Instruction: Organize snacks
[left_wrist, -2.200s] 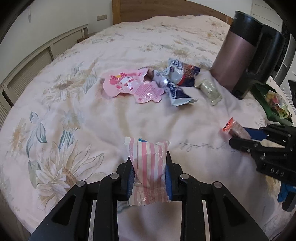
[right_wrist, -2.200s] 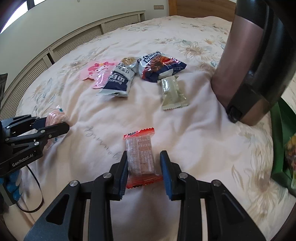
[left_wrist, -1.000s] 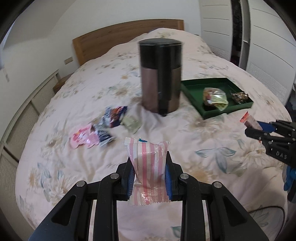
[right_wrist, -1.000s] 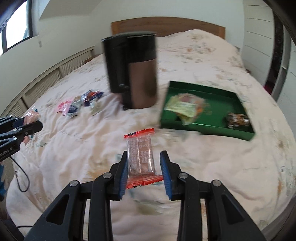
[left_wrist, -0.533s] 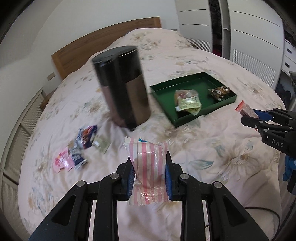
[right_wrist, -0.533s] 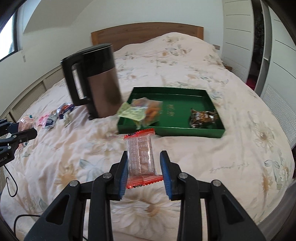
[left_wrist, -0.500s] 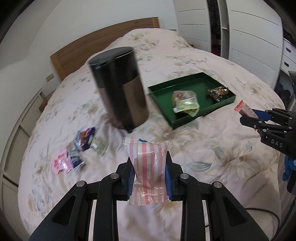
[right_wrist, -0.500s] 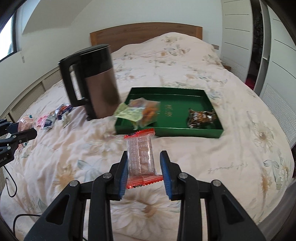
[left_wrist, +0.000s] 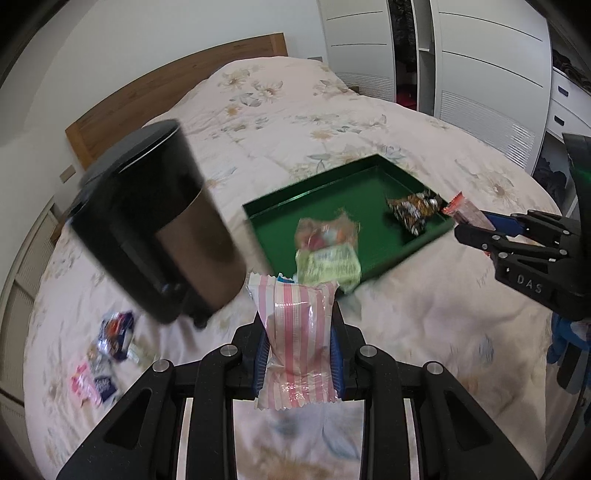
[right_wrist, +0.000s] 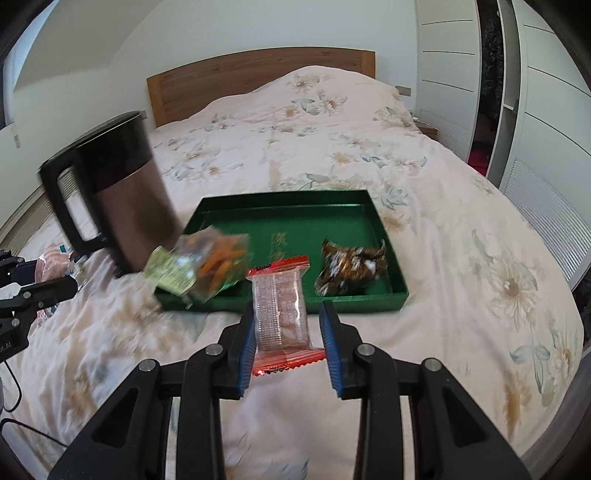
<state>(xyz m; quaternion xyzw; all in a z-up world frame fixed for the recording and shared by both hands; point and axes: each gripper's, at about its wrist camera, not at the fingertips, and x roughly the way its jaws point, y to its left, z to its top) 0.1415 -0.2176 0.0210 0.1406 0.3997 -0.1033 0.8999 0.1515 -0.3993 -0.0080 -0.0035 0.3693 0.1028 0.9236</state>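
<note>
My left gripper is shut on a pink-and-white striped snack packet, held above the bed. My right gripper is shut on a clear snack packet with red ends, held just in front of the green tray. The tray holds a yellow-green bag of orange snacks overhanging its near left corner and a brown foil packet. In the left wrist view the tray lies ahead and the right gripper is at the right, over the tray's right corner.
A tall black-and-bronze kettle stands left of the tray, and shows in the right wrist view too. Several loose snack packets lie on the floral bedspread at far left. White wardrobes stand at the right, a wooden headboard behind.
Both grippers have moved closer to the green tray, still holding their packets. The kettle and tray now look larger and nearer. The loose snacks have slid to the far left.
</note>
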